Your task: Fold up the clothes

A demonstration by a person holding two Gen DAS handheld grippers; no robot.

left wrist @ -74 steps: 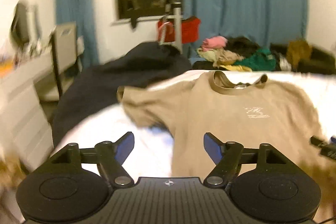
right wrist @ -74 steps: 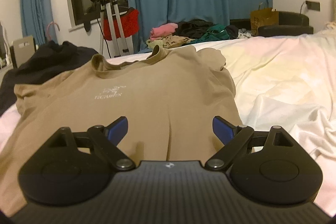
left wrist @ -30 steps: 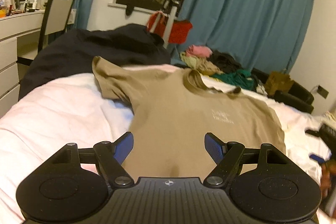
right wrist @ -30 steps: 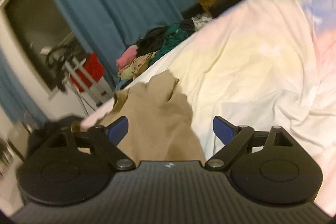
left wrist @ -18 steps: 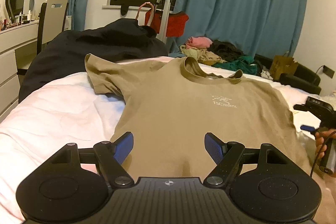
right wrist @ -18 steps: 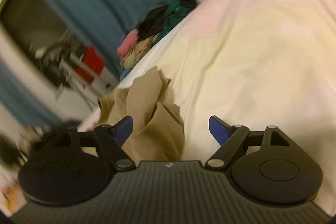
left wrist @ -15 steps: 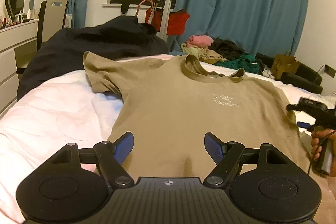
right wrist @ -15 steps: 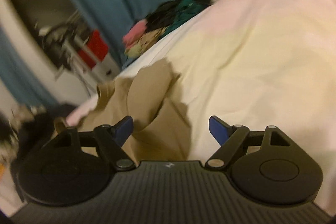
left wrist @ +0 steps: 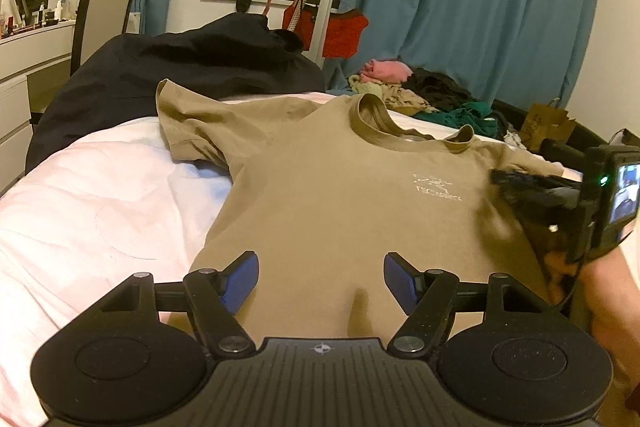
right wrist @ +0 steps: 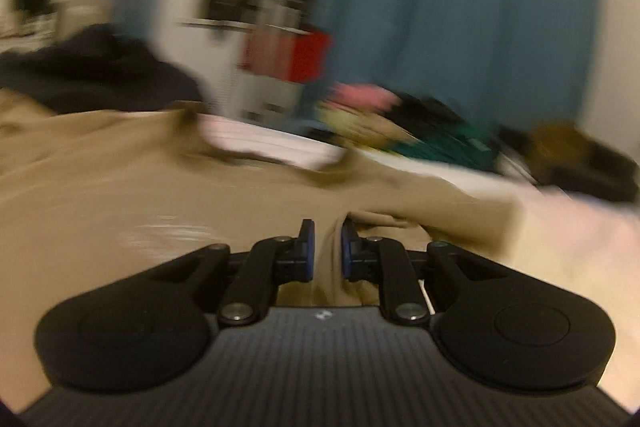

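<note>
The tan shirt (left wrist: 332, 195) lies flat on the white bed (left wrist: 100, 195), front up; the left tongs (left wrist: 320, 277) are spread wide over its bottom edge; the right tongs (right wrist: 327, 247) are pressed together, pinching a fold of the shirt.

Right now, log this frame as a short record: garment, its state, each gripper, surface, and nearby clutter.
garment: tan t-shirt
state: spread chest-up, collar away from the camera, right sleeve area bunched
left gripper: open, low over the hem, not gripping
right gripper: shut on a fold of the tan t-shirt; view blurred
surface: white bed sheet
clutter: dark garment, clothes pile
</note>
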